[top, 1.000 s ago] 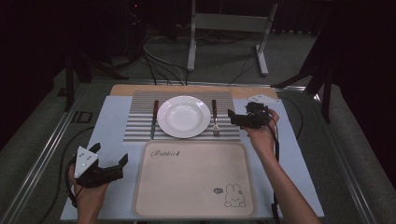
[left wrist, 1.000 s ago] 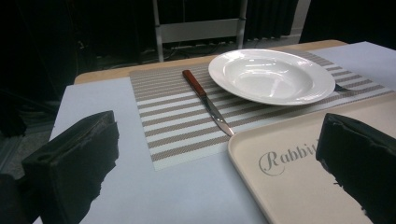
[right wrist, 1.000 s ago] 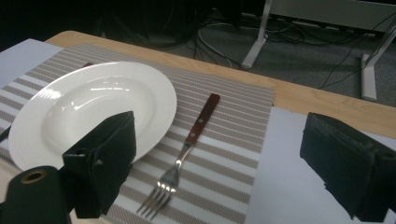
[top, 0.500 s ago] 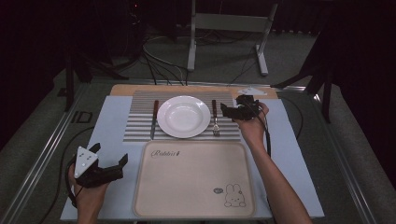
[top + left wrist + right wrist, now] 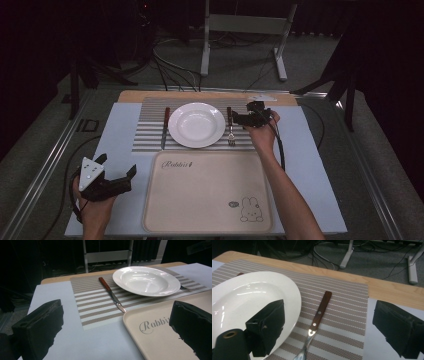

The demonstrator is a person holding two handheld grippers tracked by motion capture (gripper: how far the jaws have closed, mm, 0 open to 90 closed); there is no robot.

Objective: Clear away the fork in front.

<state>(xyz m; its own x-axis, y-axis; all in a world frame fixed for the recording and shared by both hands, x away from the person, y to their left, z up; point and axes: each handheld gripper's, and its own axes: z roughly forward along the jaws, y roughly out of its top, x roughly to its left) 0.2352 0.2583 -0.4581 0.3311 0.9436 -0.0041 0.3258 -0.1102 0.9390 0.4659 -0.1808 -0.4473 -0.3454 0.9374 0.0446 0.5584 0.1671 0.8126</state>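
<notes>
On the table (image 5: 120, 125), a striped placemat (image 5: 150, 135) carries a white plate (image 5: 196, 124) at its centre, with a knife (image 5: 164, 127) lying just beside the plate on its left and a fork (image 5: 230, 127) just beside it on its right. Both utensils have reddish-brown handles pointing away from the person. A beige tray (image 5: 207, 192) printed with "Rabbit" and a small rabbit figure lies near the placemat's front edge. The right tongs (image 5: 236, 119), held in the right hand (image 5: 261, 131), hover over the fork's handle end with jaws spread apart, grasping nothing; in the right gripper view the fork (image 5: 315, 322) lies between the two jaws. The left tongs (image 5: 120, 171), held in the left hand (image 5: 95, 212), sit near the tray's left front corner, jaws likewise spread and empty.
</notes>
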